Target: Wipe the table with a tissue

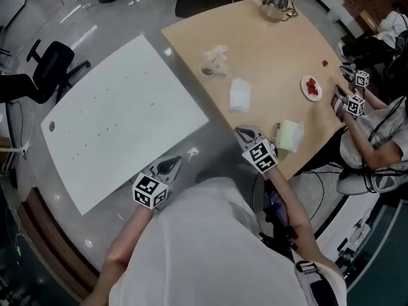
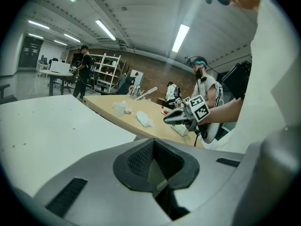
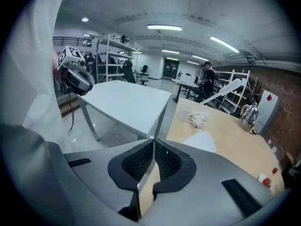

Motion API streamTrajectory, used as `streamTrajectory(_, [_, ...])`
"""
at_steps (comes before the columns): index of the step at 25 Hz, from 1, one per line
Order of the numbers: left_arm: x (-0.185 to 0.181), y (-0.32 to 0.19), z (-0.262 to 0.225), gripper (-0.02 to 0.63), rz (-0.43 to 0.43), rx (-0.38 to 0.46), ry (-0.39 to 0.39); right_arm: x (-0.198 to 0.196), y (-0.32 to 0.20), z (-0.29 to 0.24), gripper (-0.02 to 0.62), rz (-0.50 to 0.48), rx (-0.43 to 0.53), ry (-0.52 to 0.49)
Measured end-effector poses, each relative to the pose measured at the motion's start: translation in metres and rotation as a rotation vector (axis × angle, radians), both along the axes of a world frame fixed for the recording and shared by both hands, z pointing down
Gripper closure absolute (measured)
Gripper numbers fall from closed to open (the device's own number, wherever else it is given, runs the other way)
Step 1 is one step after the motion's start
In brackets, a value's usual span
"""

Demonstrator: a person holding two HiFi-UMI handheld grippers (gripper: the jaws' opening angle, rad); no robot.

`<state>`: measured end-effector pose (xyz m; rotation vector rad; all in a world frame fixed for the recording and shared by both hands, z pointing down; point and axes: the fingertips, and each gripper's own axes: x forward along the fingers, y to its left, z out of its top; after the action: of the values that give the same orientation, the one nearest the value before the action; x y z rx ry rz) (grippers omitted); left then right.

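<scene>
A flat white tissue [image 1: 240, 95] lies on the wooden table [image 1: 274, 50], with a cup holding a crumpled tissue [image 1: 213, 63] just beyond it. My right gripper [image 1: 244, 132] hovers at the table's near edge, short of the tissue, shut and empty. In the right gripper view its jaws [image 3: 153, 142] meet with nothing between them, and the tissue [image 3: 203, 140] lies ahead to the right. My left gripper [image 1: 172, 164] hangs over the gap by the white table [image 1: 121, 116], shut and empty [image 2: 153, 142]. The left gripper view shows the right gripper [image 2: 175, 118] and the tissue [image 2: 145, 119].
A tissue pack [image 1: 290, 134] sits at the wooden table's near edge beside my right gripper. A plate of red pieces [image 1: 311, 87] and a metal kettle [image 1: 275, 2] stand farther off. Another person with grippers [image 1: 354, 101] sits at the right. Office chairs [image 1: 48, 69] stand at the left.
</scene>
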<state>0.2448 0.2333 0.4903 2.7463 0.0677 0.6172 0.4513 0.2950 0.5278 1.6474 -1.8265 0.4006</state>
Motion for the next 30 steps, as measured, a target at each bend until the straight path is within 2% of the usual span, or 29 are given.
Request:
streamTrajectory(4, [0.025,-0.014,-0.003,0.598,-0.012,0.003,-0.008,0.055,-0.024,-0.002,0.577,-0.036,-0.048,0.090])
streamTrajectory(7, [0.037,-0.023,-0.007,0.598,-0.039,0.008,-0.016,0.083,-0.042,-0.001,0.575,-0.059,-0.062,0.085])
streamTrajectory(9, [0.043,-0.030,-0.007,0.598,-0.061,0.005,-0.023,0.091,-0.052,0.003,0.573,-0.109,-0.087,0.082])
streamTrajectory(10, [0.045,-0.034,-0.006,0.598,-0.074,0.002,-0.027,0.094,-0.056,0.009,0.542,-0.142,-0.113,0.090])
streamTrajectory(11, [0.047,-0.039,-0.004,0.598,-0.088,0.000,-0.031,0.095,-0.058,0.016,0.444,-0.176,-0.143,0.107])
streamTrajectory(13, [0.051,-0.048,-0.001,0.598,-0.118,-0.004,-0.038,0.099,-0.064,0.031,0.345,-0.230,-0.187,0.154])
streamTrajectory(15, [0.054,-0.053,0.001,0.598,-0.139,-0.009,-0.049,0.106,-0.070,0.040,0.305,-0.249,-0.199,0.165])
streamTrajectory(17, [0.056,-0.055,0.002,0.598,-0.154,-0.015,-0.060,0.114,-0.076,0.044,0.253,-0.257,-0.213,0.125])
streamTrajectory(21, [0.056,-0.063,0.003,0.598,-0.193,-0.026,-0.080,0.137,-0.086,0.050,0.159,-0.276,-0.264,-0.030])
streamTrajectory(24, [0.057,-0.068,0.005,0.598,-0.216,-0.030,-0.098,0.159,-0.093,0.056,0.155,-0.292,-0.316,-0.091])
streamTrajectory(26, [0.059,-0.070,0.006,0.598,-0.223,-0.038,-0.108,0.160,-0.096,0.062,0.149,-0.325,-0.366,-0.133])
streamTrajectory(30, [0.064,-0.073,0.005,0.598,-0.243,-0.076,-0.107,0.146,-0.097,0.075,0.076,-0.381,-0.458,-0.228])
